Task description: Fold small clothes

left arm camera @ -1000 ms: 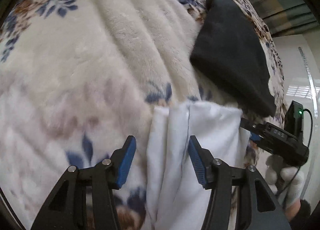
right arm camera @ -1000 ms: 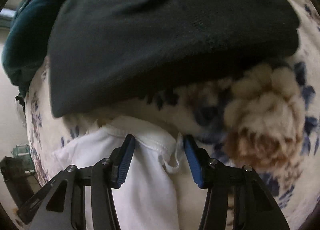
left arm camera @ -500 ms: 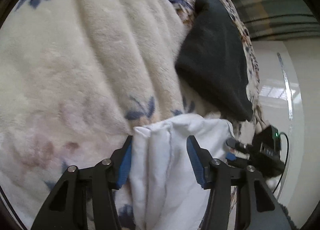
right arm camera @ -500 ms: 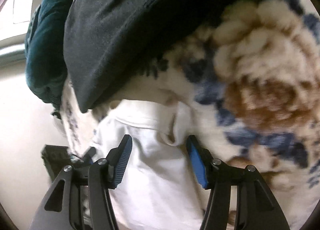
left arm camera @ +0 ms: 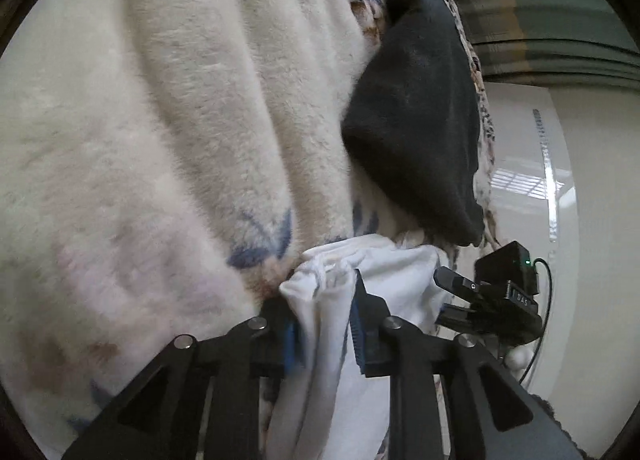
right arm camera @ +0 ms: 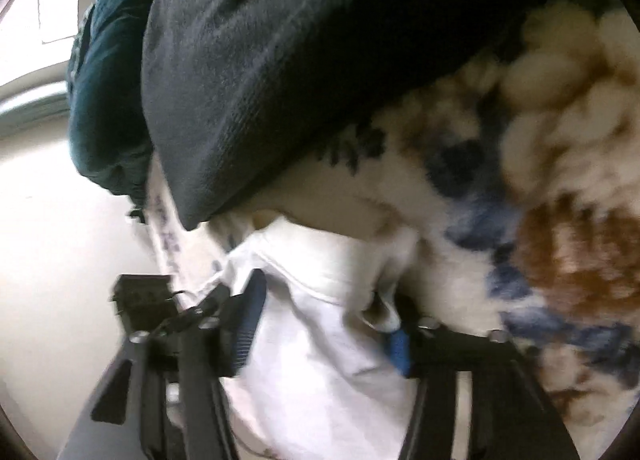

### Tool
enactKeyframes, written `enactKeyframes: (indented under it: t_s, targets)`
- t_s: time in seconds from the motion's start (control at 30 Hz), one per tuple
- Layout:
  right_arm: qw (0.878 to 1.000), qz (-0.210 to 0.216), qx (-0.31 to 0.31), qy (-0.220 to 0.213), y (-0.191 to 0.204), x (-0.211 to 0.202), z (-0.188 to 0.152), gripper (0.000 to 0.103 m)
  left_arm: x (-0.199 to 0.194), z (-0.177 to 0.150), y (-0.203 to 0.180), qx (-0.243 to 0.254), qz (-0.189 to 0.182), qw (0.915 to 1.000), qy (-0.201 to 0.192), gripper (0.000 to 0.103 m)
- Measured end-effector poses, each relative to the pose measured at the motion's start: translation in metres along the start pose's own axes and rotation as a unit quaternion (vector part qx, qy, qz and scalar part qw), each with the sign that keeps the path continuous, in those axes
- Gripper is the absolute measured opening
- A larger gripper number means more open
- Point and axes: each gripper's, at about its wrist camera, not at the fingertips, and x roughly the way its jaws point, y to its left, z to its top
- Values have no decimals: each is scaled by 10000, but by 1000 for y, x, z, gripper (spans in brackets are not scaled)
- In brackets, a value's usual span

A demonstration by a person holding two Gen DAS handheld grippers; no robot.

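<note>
A small white garment [left arm camera: 332, 324] lies on a fluffy floral blanket [left arm camera: 160, 139]. My left gripper [left arm camera: 322, 324] is shut on a bunched edge of the white garment. In the right wrist view the white garment [right arm camera: 320, 340] lies between my right gripper's [right arm camera: 324, 324] fingers, which stand apart with the cloth's hem between them. The right gripper also shows in the left wrist view [left arm camera: 480, 300], at the garment's far corner.
A folded dark garment [left arm camera: 420, 119] lies on the blanket just beyond the white one, also in the right wrist view [right arm camera: 300, 59]. A teal garment [right arm camera: 108, 99] sits behind it. The blanket's edge [left arm camera: 484, 163] drops off at the right toward a pale floor.
My left gripper has closed on the white garment's edge and bunched it. Both grippers have moved forward along the garment; the right one stays spread around the hem.
</note>
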Motion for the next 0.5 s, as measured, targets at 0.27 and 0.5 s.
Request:
enactKeyframes:
  t_s: [0.27, 0.5]
  targets:
    - [9966, -443, -690, 53, 31, 21, -5, 9, -3, -8, -39, 834, 476, 9950, -291, 6]
    - [9938, -329, -1027, -251, 61, 4, -26, 5, -31, -21, -62, 1116, 467, 9913, -510, 6]
